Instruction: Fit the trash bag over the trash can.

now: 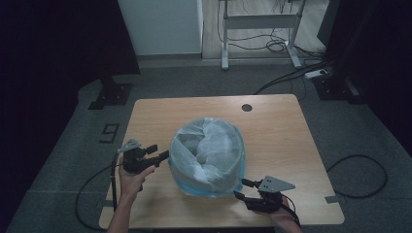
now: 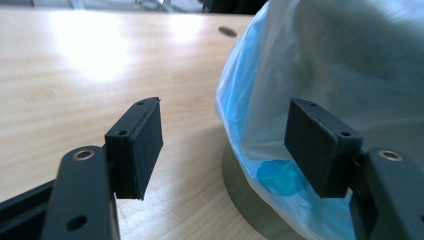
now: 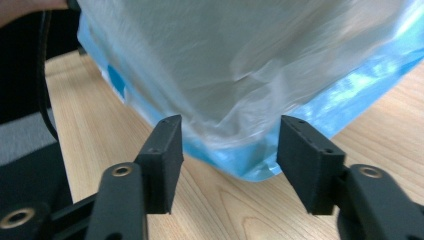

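One wooden surface [image 1: 282,145], bearing all items below.

One round bin lined with a clear and blue plastic bag [image 1: 208,156], standing mid-surface, mouth up, the liner draped over the rim and down the outer wall; no long axis to speak of.

Two hand-held grippers, flanking the bag. Left gripper [image 1: 156,156]: just beside the bag's left wall, the nearer of the pair; fingers [image 2: 142,145] wide apart, holding nothing, liner edge lying before them. Right gripper [image 1: 243,189]: at the bag's near-right foot; fingers [image 3: 165,160] equally wide apart, empty, the blue hem just beyond the tips.
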{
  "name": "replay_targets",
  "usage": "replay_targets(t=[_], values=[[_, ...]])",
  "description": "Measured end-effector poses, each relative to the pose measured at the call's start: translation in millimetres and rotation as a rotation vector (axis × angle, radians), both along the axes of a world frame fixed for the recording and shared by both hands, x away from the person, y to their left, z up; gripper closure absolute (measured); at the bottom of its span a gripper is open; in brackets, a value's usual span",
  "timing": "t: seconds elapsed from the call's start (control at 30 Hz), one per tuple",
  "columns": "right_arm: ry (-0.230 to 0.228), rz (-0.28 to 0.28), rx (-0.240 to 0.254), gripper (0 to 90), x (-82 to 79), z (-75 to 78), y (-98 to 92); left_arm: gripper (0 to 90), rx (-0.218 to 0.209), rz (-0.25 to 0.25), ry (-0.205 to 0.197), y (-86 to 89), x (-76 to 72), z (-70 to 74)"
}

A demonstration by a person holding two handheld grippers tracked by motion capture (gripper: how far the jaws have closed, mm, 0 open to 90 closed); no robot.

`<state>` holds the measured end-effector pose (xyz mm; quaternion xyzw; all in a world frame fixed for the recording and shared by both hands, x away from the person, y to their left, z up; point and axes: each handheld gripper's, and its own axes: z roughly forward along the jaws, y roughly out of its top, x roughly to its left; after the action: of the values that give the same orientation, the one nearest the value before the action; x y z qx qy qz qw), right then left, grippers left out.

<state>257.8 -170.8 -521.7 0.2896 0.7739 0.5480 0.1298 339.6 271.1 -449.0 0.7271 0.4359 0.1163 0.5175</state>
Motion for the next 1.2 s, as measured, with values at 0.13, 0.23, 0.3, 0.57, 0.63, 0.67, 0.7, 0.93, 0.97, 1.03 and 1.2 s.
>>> replay_targets(t=[0.13,0.23,0.3,0.57,0.63,0.67,0.7,0.93,0.97,1.03,1.2], values=[[-0.013,-0.011,0.040,38.3,-3.5,4.0,-10.9,31.1,-0.001,-0.055,-0.078,4.2,-8.6,20.2],[-0.019,-0.023,0.065,38.2,-4.3,7.0,-18.6,31.2,0.011,-0.104,-0.130,0.3,-12.3,38.2],[-0.021,-0.026,0.081,38.2,-4.7,8.2,-23.1,31.4,0.021,-0.152,-0.163,-5.2,-13.8,52.7],[-0.022,-0.053,0.127,37.9,-4.9,10.7,-39.8,31.6,0.067,-0.295,-0.203,-28.0,-6.8,86.6],[-0.021,-0.056,0.133,37.8,-4.6,10.6,-42.8,31.8,0.075,-0.326,-0.203,-34.7,-2.1,92.0],[-0.022,-0.059,0.136,37.7,-4.4,10.3,-44.6,31.9,0.082,-0.341,-0.202,-37.9,0.3,94.2],[-0.020,-0.062,0.137,37.5,-4.2,10.0,-45.9,32.0,0.090,-0.354,-0.202,-41.5,2.5,96.4],[-0.016,-0.088,0.141,37.1,-4.5,8.9,-54.3,31.7,0.148,-0.417,-0.191,-67.1,16.1,108.4],[-0.017,-0.094,0.142,37.2,-4.8,8.6,-55.3,31.7,0.151,-0.423,-0.188,-69.4,17.5,109.0],[-0.016,-0.100,0.142,37.3,-4.9,8.0,-56.4,32.5,0.162,-0.435,-0.181,-75.9,21.5,110.2],[-0.014,-0.117,0.138,37.9,-4.8,6.8,-57.2,34.3,0.223,-0.481,-0.152,-94.6,34.1,115.3]])
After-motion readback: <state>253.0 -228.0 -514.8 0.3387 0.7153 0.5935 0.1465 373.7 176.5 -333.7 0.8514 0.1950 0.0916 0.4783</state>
